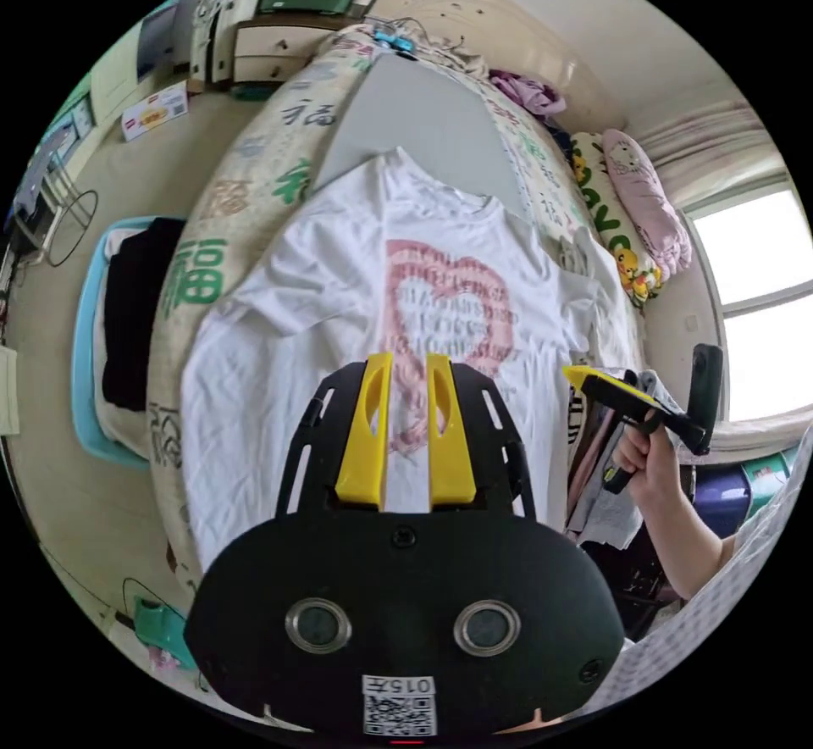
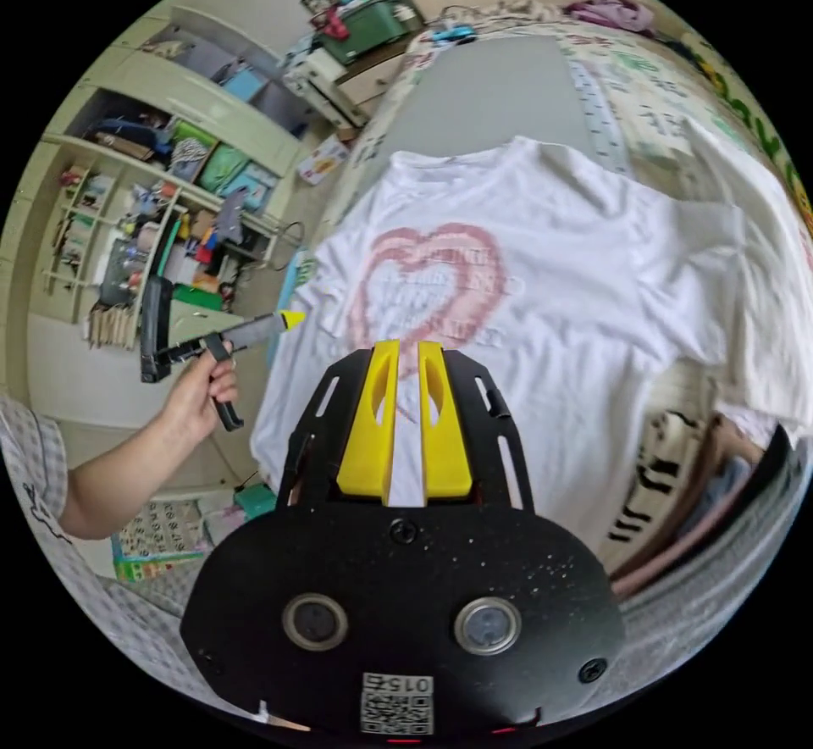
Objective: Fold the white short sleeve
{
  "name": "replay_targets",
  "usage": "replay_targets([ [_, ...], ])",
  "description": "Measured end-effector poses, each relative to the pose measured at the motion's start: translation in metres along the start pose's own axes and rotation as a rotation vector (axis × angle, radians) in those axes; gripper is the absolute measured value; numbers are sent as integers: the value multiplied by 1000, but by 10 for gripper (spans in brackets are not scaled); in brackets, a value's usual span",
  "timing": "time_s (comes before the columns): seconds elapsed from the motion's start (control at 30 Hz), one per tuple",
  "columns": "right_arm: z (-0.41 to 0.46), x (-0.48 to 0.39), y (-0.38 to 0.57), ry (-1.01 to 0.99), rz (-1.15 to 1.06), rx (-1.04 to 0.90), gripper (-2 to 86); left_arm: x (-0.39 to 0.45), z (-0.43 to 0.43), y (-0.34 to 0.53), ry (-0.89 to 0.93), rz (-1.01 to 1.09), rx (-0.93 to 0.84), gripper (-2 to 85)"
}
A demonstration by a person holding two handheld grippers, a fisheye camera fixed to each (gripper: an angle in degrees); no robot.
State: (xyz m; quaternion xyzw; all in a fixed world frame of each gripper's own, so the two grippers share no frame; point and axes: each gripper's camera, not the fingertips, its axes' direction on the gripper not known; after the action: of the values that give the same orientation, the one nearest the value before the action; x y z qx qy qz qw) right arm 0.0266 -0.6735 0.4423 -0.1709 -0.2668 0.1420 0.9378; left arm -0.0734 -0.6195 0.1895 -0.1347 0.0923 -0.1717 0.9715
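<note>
Across the bed [image 1: 254, 181] our white shirt [image 1: 339, 291] lies flat and unfolded, both grippers [image 1: 408, 355] [image 2: 405, 344] nearly closed on nothing, so every fold remains.

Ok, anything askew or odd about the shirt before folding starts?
Mostly fine: the white short-sleeve T-shirt with a pink heart print lies flat, face up, on the bed. Its one sleeve lies rumpled over the patterned quilt. Both grippers' jaws hover nearly closed, holding nothing.

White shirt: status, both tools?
Left tool and right tool nearly shut, holding nothing. White shirt flat on bed, unfolded. Clothes pile beside its edge.
</note>
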Motion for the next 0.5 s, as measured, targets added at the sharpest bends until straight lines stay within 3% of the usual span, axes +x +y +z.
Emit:
replay_targets([
  [0.1,50,-15,-34,-50,-37,-88,58,-33,-12,2,-8,-16,16,72],
  [0.33,137,-16,-69,24,60,-233,64,-55,6,-28,-33,238,-21,91],
  [0.5,174,-15,-80,96,82,-266,64,-82,19,-43,-61,183,-85,89],
])
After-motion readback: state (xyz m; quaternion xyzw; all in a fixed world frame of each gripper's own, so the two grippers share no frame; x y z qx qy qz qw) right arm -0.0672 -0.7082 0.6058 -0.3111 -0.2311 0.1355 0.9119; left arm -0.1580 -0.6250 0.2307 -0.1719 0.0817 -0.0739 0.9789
